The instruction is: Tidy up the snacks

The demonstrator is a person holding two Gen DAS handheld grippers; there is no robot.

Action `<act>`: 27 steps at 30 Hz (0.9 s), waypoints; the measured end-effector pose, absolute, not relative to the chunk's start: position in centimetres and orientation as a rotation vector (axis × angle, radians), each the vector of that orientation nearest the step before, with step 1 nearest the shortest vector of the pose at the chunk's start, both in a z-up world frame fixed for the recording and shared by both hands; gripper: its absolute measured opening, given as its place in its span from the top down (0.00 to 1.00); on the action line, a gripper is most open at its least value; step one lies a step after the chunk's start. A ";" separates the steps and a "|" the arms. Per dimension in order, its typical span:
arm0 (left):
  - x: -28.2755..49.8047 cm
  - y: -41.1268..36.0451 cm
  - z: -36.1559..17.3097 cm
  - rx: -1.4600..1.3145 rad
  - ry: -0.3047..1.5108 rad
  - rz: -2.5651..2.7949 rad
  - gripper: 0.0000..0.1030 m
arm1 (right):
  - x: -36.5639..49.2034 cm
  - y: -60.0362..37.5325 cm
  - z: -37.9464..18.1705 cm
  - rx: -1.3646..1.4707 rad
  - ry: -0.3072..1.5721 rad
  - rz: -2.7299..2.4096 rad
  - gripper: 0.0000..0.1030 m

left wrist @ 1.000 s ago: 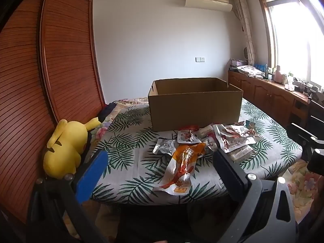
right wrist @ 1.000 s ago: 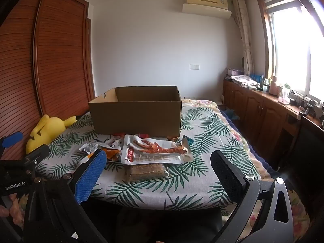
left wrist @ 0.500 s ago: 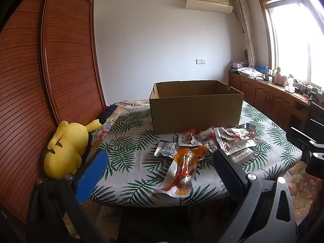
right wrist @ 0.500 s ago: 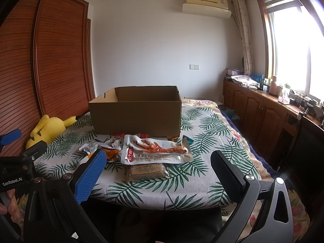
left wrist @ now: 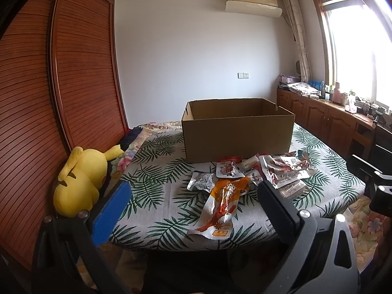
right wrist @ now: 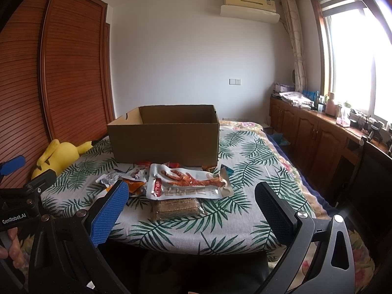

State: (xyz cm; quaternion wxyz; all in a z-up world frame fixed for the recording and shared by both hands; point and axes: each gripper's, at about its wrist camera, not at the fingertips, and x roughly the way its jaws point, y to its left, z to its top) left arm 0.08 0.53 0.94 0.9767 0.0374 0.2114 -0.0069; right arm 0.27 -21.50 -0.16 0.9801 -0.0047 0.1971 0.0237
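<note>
Both tools hang short of the near edge of the leaf-print cloth-covered table (left wrist: 156, 196), holding nothing. The left gripper (left wrist: 193, 208) has its 2 fingers spread wide, and the right gripper (right wrist: 191, 210) is just as wide apart and empty.

An open brown cardboard box (left wrist: 237, 132) sits on the middle of the table, its inside hidden from these angles. In front of it lies a loose heap of snack packets, none inside the box that I can see. Nearest the left tool is a long orange-and-white snack pouch (left wrist: 223, 205); beside it is a small crinkled silver packet (left wrist: 201, 183). Nearest the right tool is a large clear-and-silver chicken-foot packet (right wrist: 188, 183), partly overlapping a clear-wrapped brown biscuit block (right wrist: 176, 207).

A yellow plush toy (left wrist: 80, 183) slumps at the table's left edge against the slatted wooden wardrobe (left wrist: 49, 98).
</note>
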 end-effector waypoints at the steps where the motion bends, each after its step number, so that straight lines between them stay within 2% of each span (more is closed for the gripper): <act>1: 0.0 0.6 0.9 0.075 0.425 -0.014 0.00 | 0.3 -21.5 -0.2 -0.010 0.396 0.048 0.00; 27: 0.0 0.8 1.0 0.075 0.428 -0.013 0.00 | 0.2 -21.6 -0.1 -0.009 0.397 0.049 0.00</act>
